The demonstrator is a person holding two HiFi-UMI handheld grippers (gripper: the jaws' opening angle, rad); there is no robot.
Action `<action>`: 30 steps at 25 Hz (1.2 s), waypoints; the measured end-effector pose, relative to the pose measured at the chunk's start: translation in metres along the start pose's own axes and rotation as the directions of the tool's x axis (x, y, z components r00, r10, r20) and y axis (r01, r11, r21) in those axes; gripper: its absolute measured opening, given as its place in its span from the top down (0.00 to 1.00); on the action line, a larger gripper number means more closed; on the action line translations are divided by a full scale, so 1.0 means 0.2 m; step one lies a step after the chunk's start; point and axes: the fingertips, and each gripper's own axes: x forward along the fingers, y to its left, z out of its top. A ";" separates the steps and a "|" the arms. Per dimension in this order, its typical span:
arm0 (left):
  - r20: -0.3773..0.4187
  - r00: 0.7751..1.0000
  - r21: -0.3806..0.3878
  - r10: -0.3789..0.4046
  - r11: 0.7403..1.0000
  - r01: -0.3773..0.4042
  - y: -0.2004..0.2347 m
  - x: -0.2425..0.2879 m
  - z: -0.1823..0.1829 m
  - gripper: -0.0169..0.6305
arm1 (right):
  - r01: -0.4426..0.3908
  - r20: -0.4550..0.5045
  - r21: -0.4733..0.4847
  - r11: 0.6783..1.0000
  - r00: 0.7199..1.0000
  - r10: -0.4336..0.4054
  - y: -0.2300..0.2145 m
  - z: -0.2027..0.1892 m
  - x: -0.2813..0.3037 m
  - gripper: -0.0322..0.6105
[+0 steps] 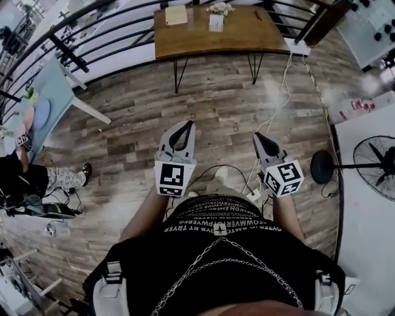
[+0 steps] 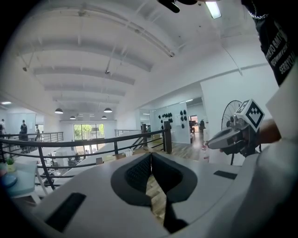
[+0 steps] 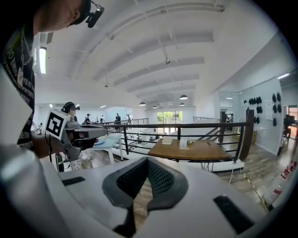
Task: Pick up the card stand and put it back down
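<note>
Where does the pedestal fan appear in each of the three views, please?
Head view: the pedestal fan stands at the right edge.
Left gripper view: the fan is right of centre, just behind the right tool.
Right gripper view: not in it.
Shared landmark: the black railing, in all three views.

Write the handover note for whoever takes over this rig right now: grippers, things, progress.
Left gripper: shut, empty. Right gripper: shut, empty.
Both are held out over the wood-plank floor, short of the brown wooden table.
The small upright white card stand with a flowery top stands on that table beside a flat tan pad, untouched.
Done: nothing.
Left: reach the table, lift the stand, set it back down.
</note>
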 end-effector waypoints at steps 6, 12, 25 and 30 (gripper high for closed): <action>0.020 1.000 0.031 0.011 0.999 -0.011 -0.02 0.19 0.09 0.93 | 0.011 0.026 -0.006 1.000 1.000 -0.011 -0.21 0.08 0.05 0.93; 0.032 0.999 0.063 0.037 0.997 -0.039 0.00 0.38 0.19 0.93 | 0.001 0.050 -0.006 1.000 0.999 -0.001 -0.41 0.13 0.09 0.93; 0.011 0.997 0.115 0.080 0.990 -0.080 -0.15 0.74 0.27 0.93 | -0.061 0.072 -0.008 0.998 0.995 0.062 -0.86 0.17 0.24 0.93; -0.025 0.993 0.103 0.117 0.988 -0.114 -0.14 0.75 0.23 0.93 | -0.091 0.047 0.003 0.996 0.995 0.091 -0.88 0.16 0.26 0.93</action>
